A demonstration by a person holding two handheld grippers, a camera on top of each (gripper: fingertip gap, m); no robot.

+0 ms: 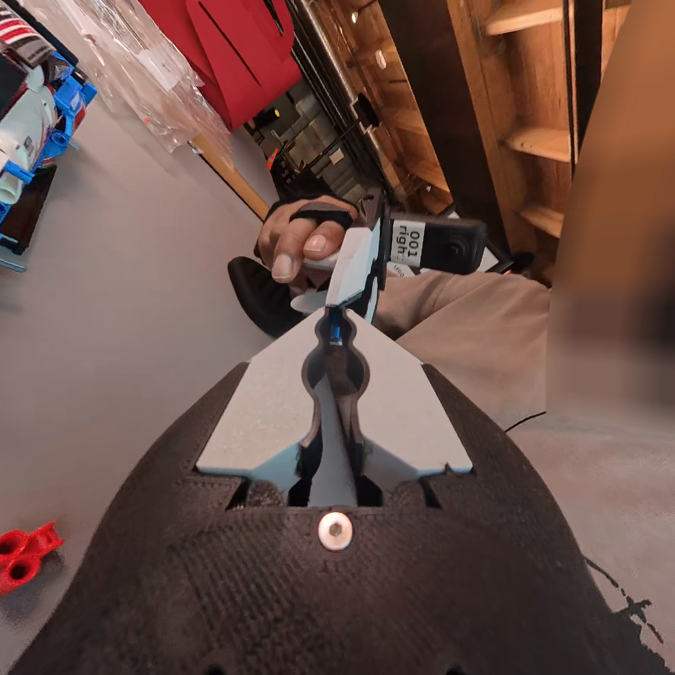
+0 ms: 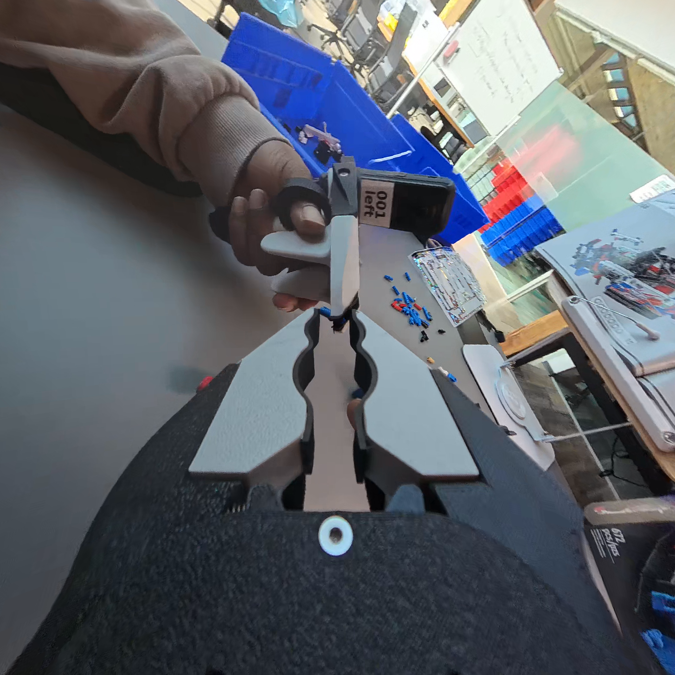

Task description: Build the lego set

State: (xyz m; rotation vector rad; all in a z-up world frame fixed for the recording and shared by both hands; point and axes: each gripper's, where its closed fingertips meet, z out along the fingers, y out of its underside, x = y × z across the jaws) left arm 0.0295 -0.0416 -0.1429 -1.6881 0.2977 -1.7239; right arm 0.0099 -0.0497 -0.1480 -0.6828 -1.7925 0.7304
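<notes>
Up above the grey tabletop (image 2: 91,292), the left tool (image 1: 334,321) pinched a small blue peg (image 1: 334,330) at its tips, and the right tool (image 2: 334,319), nearly closed, met it tip to tip, likely to push two little pieces together.

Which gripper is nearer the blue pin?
Left. The left gripper pinches the blue pin between its tips; the right gripper, open, faces it, tips flanking the same spot.

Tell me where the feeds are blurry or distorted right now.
Left wrist view: a large blurred patch fills the right edge, shelves are smeared, wide-angle bend throughout. Right wrist view: blue bins and whiteboard look soft, table curves, loose pieces stay sharp.
</notes>
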